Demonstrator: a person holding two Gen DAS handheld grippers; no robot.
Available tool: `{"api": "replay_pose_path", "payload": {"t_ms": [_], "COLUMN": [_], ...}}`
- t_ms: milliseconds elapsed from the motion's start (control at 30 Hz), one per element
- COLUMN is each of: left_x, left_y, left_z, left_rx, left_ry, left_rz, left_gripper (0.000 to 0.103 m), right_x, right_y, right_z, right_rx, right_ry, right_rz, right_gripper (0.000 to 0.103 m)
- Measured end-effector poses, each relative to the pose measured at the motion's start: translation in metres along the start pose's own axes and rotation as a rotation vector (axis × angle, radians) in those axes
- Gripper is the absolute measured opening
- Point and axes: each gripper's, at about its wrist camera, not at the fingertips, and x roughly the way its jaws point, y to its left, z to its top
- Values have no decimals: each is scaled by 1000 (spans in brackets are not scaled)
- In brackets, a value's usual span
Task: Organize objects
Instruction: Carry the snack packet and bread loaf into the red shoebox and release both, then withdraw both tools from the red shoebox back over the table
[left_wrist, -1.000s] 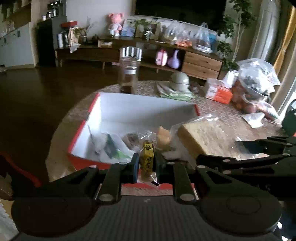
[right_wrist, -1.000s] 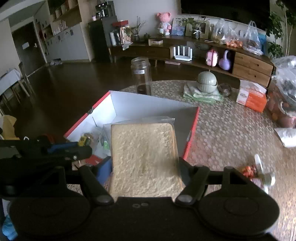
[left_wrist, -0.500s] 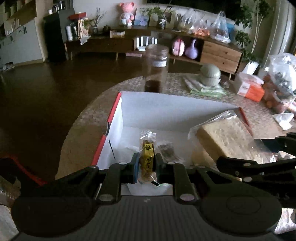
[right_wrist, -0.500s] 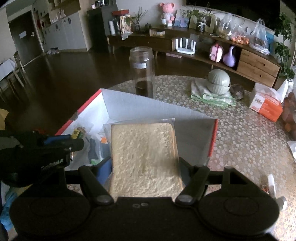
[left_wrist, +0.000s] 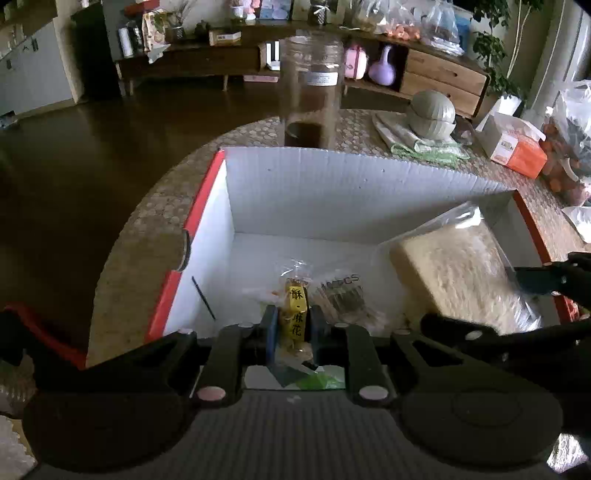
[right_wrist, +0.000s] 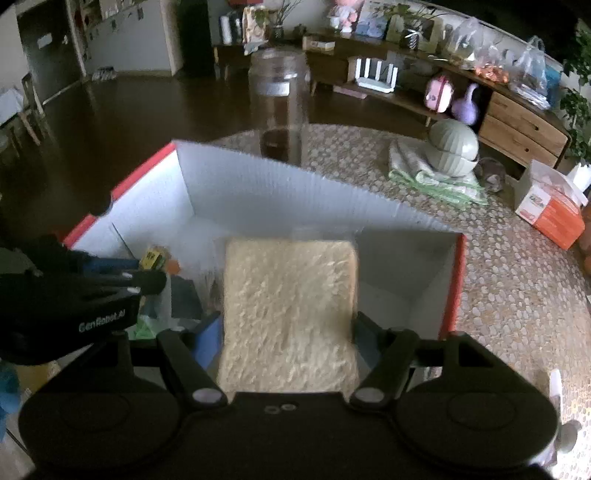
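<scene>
A white box with red outer walls (left_wrist: 332, 192) stands on the round table; it also shows in the right wrist view (right_wrist: 295, 199). My left gripper (left_wrist: 292, 325) is shut on a small yellow-labelled snack packet (left_wrist: 295, 314) and holds it over the box's near left part. My right gripper (right_wrist: 290, 328) is shut on a bagged slice of bread (right_wrist: 290, 310), held over the box's right half; the bread also shows in the left wrist view (left_wrist: 461, 273). Several small packets (left_wrist: 343, 299) lie on the box floor.
A tall glass jar (left_wrist: 312, 88) stands just behind the box. Stacked green bowls on a cloth (left_wrist: 432, 114) and an orange tissue box (left_wrist: 513, 144) sit at the back right of the table. Bagged fruit (left_wrist: 569, 147) is at the far right.
Both grippers have moved forward over the box with their loads still held. The box and jar now look closer and larger in both views.
</scene>
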Motion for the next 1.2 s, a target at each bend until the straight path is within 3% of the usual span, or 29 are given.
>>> {"api": "replay_pose_path", "payload": {"t_ms": [367, 467, 500, 533, 600, 1200], "left_x": [17, 17, 16, 17, 14, -55], "left_y": [-7, -7, -6, -6, -6, -25], "left_z": [7, 6, 5, 5, 3, -15], "left_rx": [31, 24, 13, 8, 1, 16], "left_ry": [54, 63, 68, 72, 68, -11], "left_rz": [6, 4, 2, 2, -4, -23], "left_gripper": [17, 25, 32, 49, 69, 69], "right_x": [-3, -9, -11, -13, -18, -95], "right_y": [-2, -3, -3, -4, -4, -9], "right_z": [-11, -12, -12, -13, -14, -36], "right_rx": [-34, -33, -33, -32, -31, -40], "right_ry": [32, 29, 27, 26, 22, -67], "right_rz": [39, 54, 58, 63, 70, 108], "right_gripper": [74, 74, 74, 75, 75, 76]}}
